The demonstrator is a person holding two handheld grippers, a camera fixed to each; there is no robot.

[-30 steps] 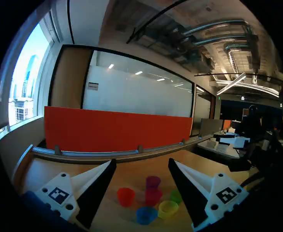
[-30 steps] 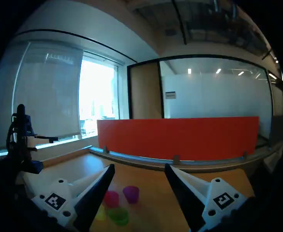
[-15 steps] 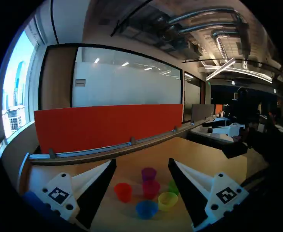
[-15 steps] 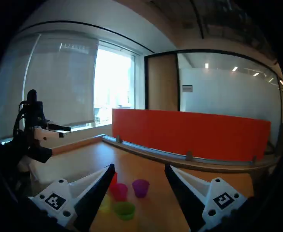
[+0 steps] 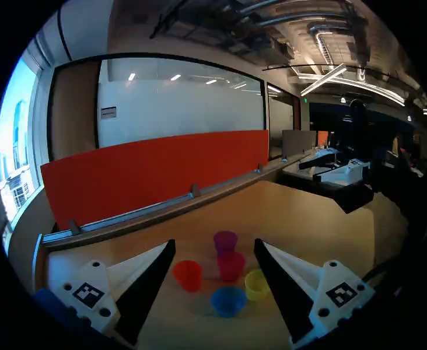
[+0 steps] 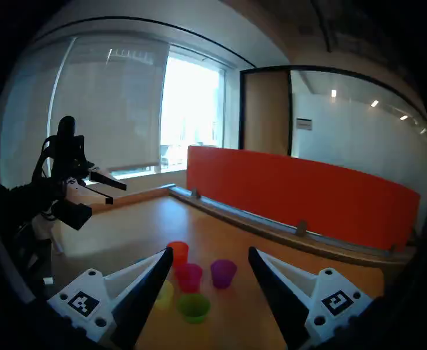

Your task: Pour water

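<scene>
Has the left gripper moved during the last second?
Yes. The left gripper turned right and tilted down: in its view the orange partition slid left and now slants.

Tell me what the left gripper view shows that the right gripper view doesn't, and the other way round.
Left gripper view adds: a blue plastic cup, nearest the camera, and metal ceiling pipes.
Right gripper view adds: a green plastic cup, nearest the camera, and a pale window blind.
Common to both: a red plastic cup, a magenta plastic cup, a purple plastic cup and a yellow plastic cup, clustered on the wooden table, with the orange partition behind.
</scene>
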